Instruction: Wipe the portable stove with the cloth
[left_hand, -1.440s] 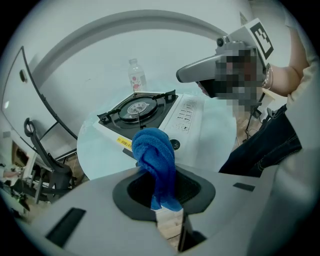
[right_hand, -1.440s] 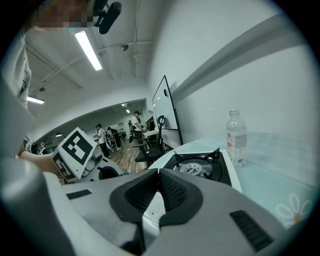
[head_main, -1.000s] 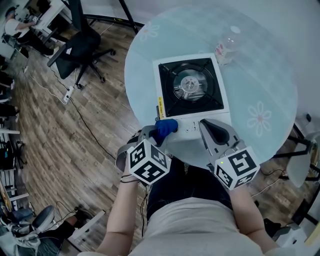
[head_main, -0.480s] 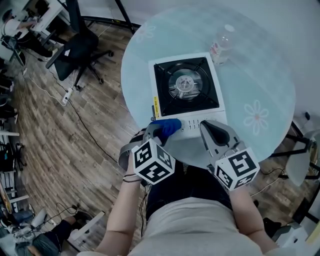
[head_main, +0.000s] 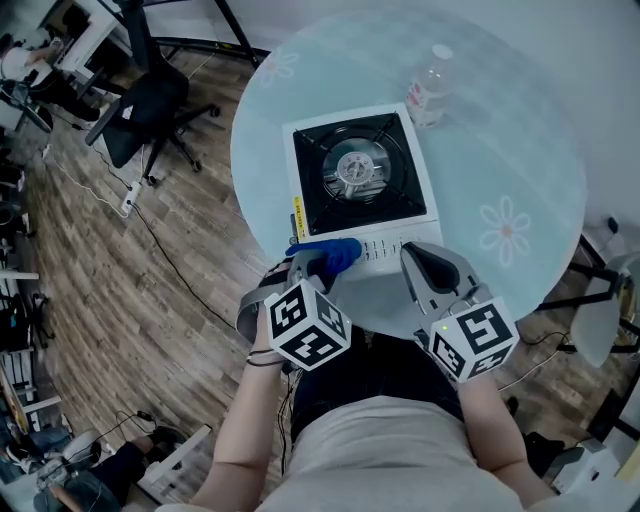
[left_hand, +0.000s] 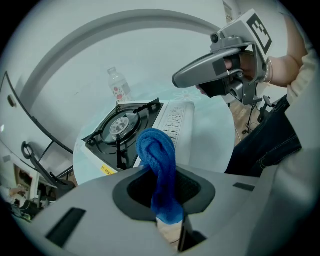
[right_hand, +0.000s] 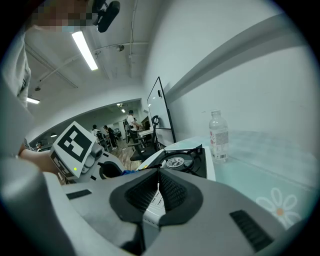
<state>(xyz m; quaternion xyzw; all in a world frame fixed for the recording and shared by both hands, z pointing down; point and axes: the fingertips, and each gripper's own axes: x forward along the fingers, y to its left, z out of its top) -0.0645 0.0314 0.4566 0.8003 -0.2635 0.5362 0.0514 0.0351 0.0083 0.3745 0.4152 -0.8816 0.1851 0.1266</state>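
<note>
A white portable stove (head_main: 420, 205) with a black burner top (head_main: 352, 171) sits on the round glass table (head_main: 500, 130). My left gripper (head_main: 318, 262) is shut on a blue cloth (head_main: 333, 252), at the stove's near-left corner by the control strip. In the left gripper view the blue cloth (left_hand: 159, 170) stands up between the jaws, with the stove (left_hand: 172, 125) just beyond. My right gripper (head_main: 428, 262) is shut with nothing in it, at the stove's near-right corner. The right gripper view looks over the stove (right_hand: 181, 161).
A clear plastic bottle (head_main: 425, 90) stands just beyond the stove's far right corner; the bottle (right_hand: 218, 136) also shows in the right gripper view. A black office chair (head_main: 145, 100) stands on the wooden floor to the left. The table edge is close to my body.
The head view has shifted, so stove and table sit further left and up. The left gripper with the cloth has edged slightly right along the stove's front. The right gripper is still.
</note>
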